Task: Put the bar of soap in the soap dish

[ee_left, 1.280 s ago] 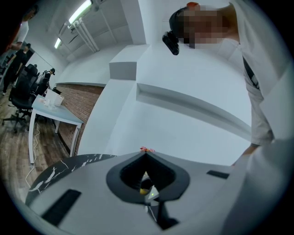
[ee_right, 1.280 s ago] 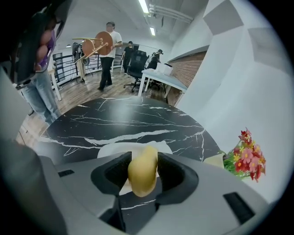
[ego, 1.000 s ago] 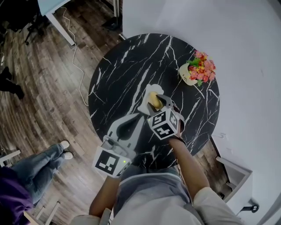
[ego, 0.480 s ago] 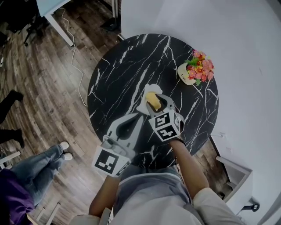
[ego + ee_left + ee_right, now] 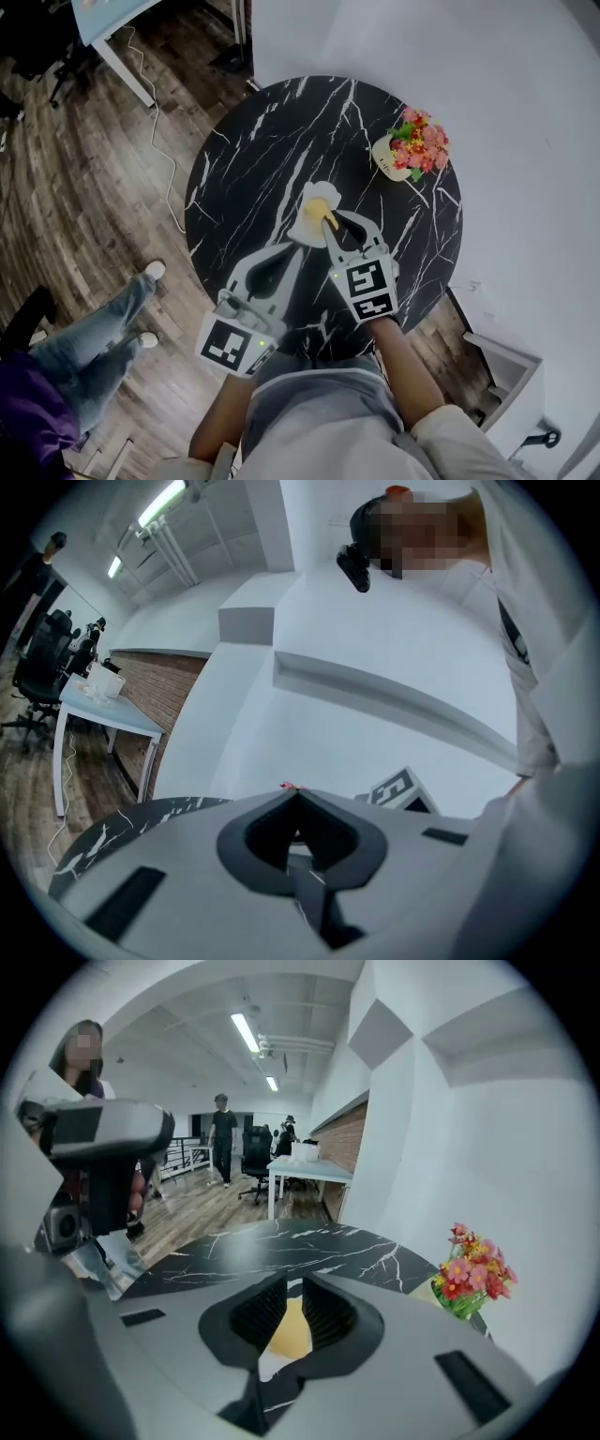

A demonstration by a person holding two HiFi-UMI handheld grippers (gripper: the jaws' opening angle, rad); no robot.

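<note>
**Soap lies in the dish; right claw clear of it**

Head view: the bar of soap (image 5: 317,207) lies in the white soap dish (image 5: 306,231), near the middle of the round black desk (image 5: 262,141); a pot of flowers (image 5: 411,150) stands well apart, towards the desk's far right edge; the right claw (image 5: 328,228) hangs just on the near side of the dish, its tips pointing at the soap but not on it; the left claw (image 5: 296,249) waits beside it, over the near part of the desk.

Left gripper view: the left claw's jaws meet at the tips, with nothing in them.

Right gripper view: the right claw's jaws have just been closing and now stand a narrow gap apart, gripping nothing; the yellow soap shows through that gap, lying beyond it on the dish.

Judging from all this, the placing looks done; the soap seems small, light and stiff, with a smooth skin likely to slip; if it needs taking up again, a hold across its narrow sides at mid-length, squeezed gently, looks best.
</note>
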